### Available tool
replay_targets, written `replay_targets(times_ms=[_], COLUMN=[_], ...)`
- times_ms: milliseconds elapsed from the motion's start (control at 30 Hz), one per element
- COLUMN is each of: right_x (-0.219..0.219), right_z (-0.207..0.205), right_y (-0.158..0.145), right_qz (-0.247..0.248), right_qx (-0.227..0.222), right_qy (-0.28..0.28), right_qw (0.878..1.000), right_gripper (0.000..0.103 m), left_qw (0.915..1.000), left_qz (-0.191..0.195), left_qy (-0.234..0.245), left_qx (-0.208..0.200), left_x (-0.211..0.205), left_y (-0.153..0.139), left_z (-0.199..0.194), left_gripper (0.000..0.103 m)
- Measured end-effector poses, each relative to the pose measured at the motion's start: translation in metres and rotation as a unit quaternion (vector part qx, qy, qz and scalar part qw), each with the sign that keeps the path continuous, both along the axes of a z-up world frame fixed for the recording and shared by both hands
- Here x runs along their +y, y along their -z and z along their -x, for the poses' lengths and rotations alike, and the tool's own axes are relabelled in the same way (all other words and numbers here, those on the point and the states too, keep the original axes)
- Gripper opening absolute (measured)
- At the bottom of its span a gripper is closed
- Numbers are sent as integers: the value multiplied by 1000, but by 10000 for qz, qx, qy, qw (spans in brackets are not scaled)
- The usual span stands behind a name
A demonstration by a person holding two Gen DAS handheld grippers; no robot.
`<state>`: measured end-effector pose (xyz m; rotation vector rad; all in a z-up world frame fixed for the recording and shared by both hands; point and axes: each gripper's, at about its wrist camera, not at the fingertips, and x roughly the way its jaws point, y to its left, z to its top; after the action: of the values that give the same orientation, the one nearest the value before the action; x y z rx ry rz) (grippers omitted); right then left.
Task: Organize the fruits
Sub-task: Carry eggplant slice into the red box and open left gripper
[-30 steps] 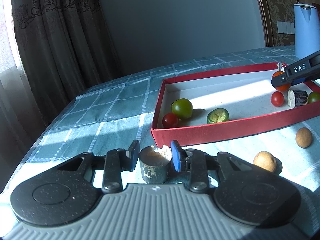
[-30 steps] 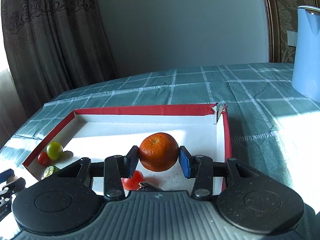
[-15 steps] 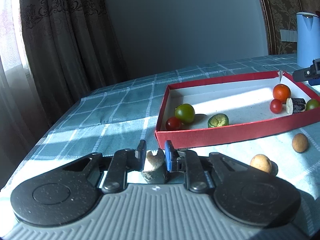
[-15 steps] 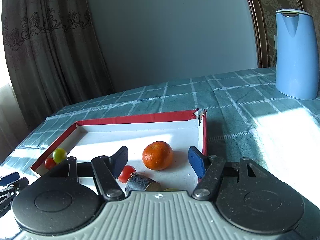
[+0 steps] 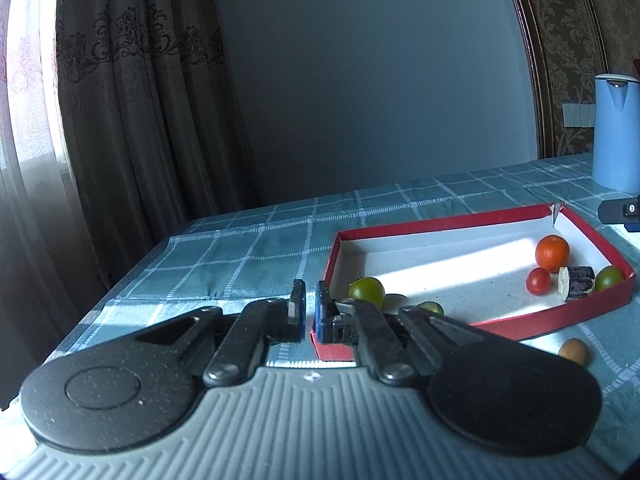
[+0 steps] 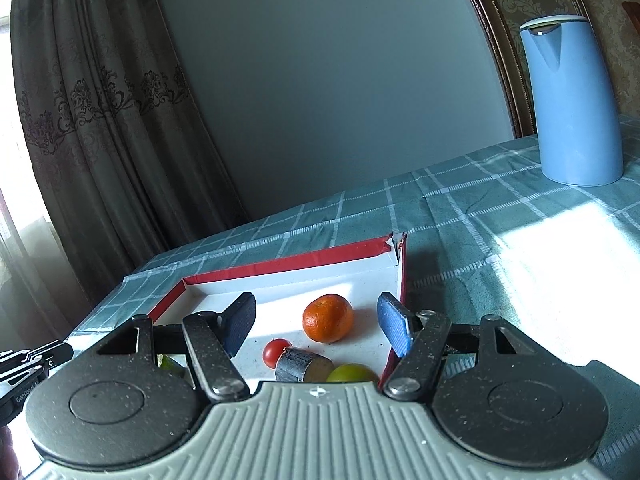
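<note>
A red-walled box [image 5: 448, 222] with a white floor holds an orange [image 5: 552, 252], a red cherry tomato [image 5: 538, 280], a dark cut chunk [image 5: 576, 288] and green fruits [image 5: 366, 290]. My left gripper [image 5: 309, 312] is raised near the box's left corner with its jaws nearly together; nothing shows between them. My right gripper [image 6: 316, 324] is open and empty above the box's right end, with the orange [image 6: 328, 318], the tomato [image 6: 275, 352] and the chunk [image 6: 302, 364] lying below it.
A blue kettle [image 6: 574, 100] stands at the back right on the checked tablecloth [image 5: 256, 248]. A small brown fruit [image 5: 573, 351] lies on the cloth in front of the box. Curtains hang at the left.
My right gripper opened, left the orange in the box and drew back and up. My left gripper closed around the grey-green chunk, then rose; the chunk is no longer visible.
</note>
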<state>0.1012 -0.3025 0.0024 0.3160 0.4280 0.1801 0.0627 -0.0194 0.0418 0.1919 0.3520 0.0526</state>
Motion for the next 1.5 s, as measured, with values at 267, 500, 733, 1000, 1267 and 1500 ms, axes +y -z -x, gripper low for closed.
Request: replay_targets(times_ms=[267,500,733,1000,1267,1500], right_x=[5,13,13,14,16,24], right_z=[-1,0,-1,1,-2,-1], right_y=[1,3,5,4,7,9], right_qz=[58,244,221,206,222,339], right_qx=[108,107,170,127,223,275], right_qy=[-117,-152,-169,-160,-221,-332], right_qw=[9999,9995,9995,9996,9993,9985], right_gripper=[67,67,67,67,67,67], left_qw=[9989,9967,9955,9988,9985,9977], left_qz=[272,4,-92,-68,-301,-246], left_qy=[196,96,55,191,366,486], left_qx=[321,807,939,440,268,407], left_x=[22,19,16,-2,-52,-77], left_y=[6,40,45,8,-4,8], left_z=[6,5,0,-10,-61,-98], left_gripper=[60,60,31,31,31,32])
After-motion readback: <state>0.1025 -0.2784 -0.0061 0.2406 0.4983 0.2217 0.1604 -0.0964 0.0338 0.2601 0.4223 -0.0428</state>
